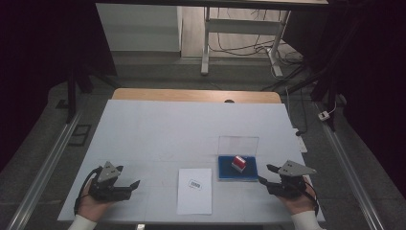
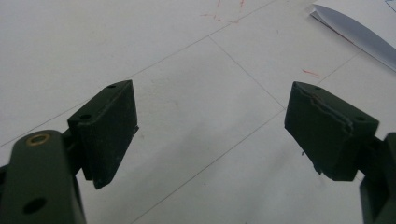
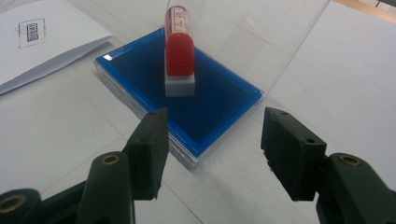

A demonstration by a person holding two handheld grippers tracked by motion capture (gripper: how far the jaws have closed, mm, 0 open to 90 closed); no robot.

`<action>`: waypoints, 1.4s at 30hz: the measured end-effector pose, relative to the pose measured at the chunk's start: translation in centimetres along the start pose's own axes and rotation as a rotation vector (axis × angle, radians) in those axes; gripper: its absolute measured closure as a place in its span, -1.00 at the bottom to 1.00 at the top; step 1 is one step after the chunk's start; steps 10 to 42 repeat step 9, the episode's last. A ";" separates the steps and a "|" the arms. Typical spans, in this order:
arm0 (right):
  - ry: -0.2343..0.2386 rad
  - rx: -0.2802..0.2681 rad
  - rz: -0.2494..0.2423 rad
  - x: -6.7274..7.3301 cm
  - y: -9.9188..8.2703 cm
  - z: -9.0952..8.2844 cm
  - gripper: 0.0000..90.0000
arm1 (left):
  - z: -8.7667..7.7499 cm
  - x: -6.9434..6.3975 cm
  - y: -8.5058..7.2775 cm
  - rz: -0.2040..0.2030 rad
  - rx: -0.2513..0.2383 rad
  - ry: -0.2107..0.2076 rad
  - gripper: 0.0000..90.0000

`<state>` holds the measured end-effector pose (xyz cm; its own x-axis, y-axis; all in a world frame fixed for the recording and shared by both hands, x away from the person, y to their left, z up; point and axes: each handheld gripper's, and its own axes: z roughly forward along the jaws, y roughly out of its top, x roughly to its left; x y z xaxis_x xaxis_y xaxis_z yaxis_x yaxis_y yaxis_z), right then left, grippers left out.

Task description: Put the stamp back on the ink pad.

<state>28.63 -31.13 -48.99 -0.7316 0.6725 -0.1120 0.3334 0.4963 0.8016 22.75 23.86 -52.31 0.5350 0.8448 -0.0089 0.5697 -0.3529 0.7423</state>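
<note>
— Where is the red-handled rubber stamp (image 3: pixel 180 51)?
— Upright in the blue ink-pad tray (image 3: pixel 219 105) with its clear lid raised, on the white table (image 1: pixel 158 129).
— And each hand-held gripper?
— Right hand-held gripper (image 3: pixel 212 144) gapes before the tray; left hand-held gripper (image 2: pixel 210 130) spread, empty.

I saw the red stamp (image 3: pixel 179 51), with a white base and a clear lettered top, standing upright on the blue ink pad (image 3: pixel 224 109). The pad lay flat in its clear case, lid (image 3: pixel 261 42) raised behind it, on the bench just right of the white sheet (image 1: pixel 194 190).
</note>
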 end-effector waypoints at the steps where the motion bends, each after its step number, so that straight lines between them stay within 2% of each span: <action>1: -0.001 0.001 0.000 0.0 0.0 0.0 -0.08 | 0.0 0.0 0.0 0.000 0.000 0.000 -0.61; 5: -0.005 -0.011 0.005 0.1 0.1 -0.2 -0.08 | 0.0 -0.1 0.0 0.005 0.002 -0.001 -0.61; 42: -0.005 -0.009 0.000 0.1 0.1 -0.2 -0.08 | 0.0 -0.1 0.0 0.007 0.004 0.001 -0.61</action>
